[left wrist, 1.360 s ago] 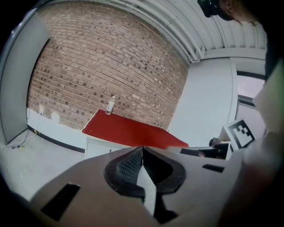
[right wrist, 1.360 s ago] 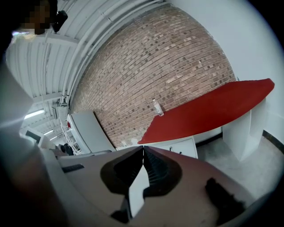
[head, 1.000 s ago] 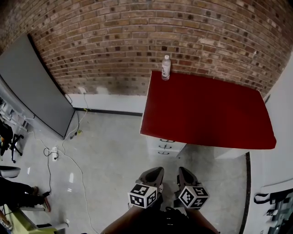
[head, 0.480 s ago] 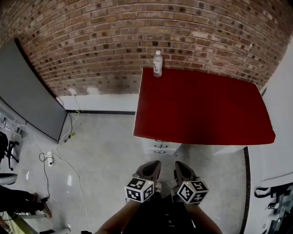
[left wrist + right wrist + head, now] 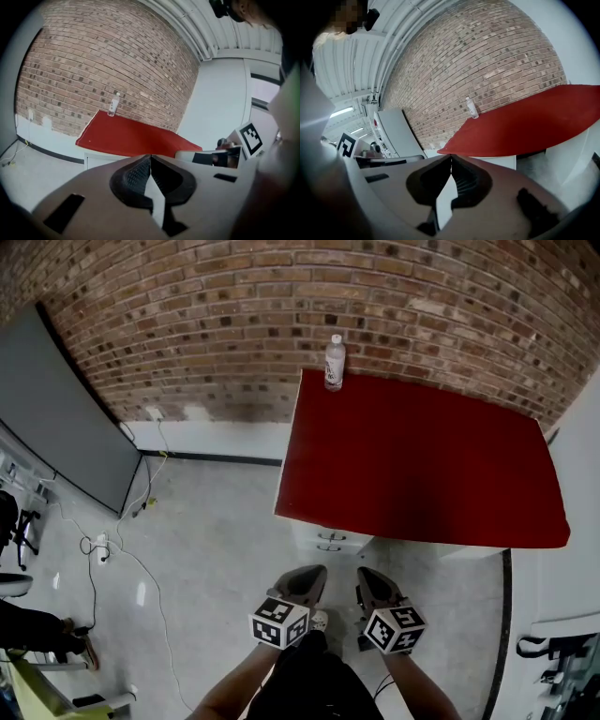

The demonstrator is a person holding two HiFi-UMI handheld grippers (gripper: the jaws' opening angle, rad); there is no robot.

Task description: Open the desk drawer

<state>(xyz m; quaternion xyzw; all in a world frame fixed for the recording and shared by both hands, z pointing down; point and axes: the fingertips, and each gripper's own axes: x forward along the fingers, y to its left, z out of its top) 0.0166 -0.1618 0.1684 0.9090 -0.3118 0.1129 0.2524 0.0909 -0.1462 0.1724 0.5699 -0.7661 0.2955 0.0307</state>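
A desk with a red top stands against the brick wall. Under its front left edge sits a white drawer unit with small handles, its drawers closed. My left gripper and right gripper hang side by side over the floor, short of the drawers and touching nothing. Both are shut and empty. In the left gripper view the jaws meet below the red top. In the right gripper view the jaws meet in front of the desk.
A clear water bottle stands on the desk's back left corner. A large grey panel leans against the wall at the left. Cables and a power strip lie on the floor. A white wall borders the desk's right side.
Both grippers have drifted a little forward and down, still shut and side by side. The head view has swung slightly, so the desk sits differently in the frame.
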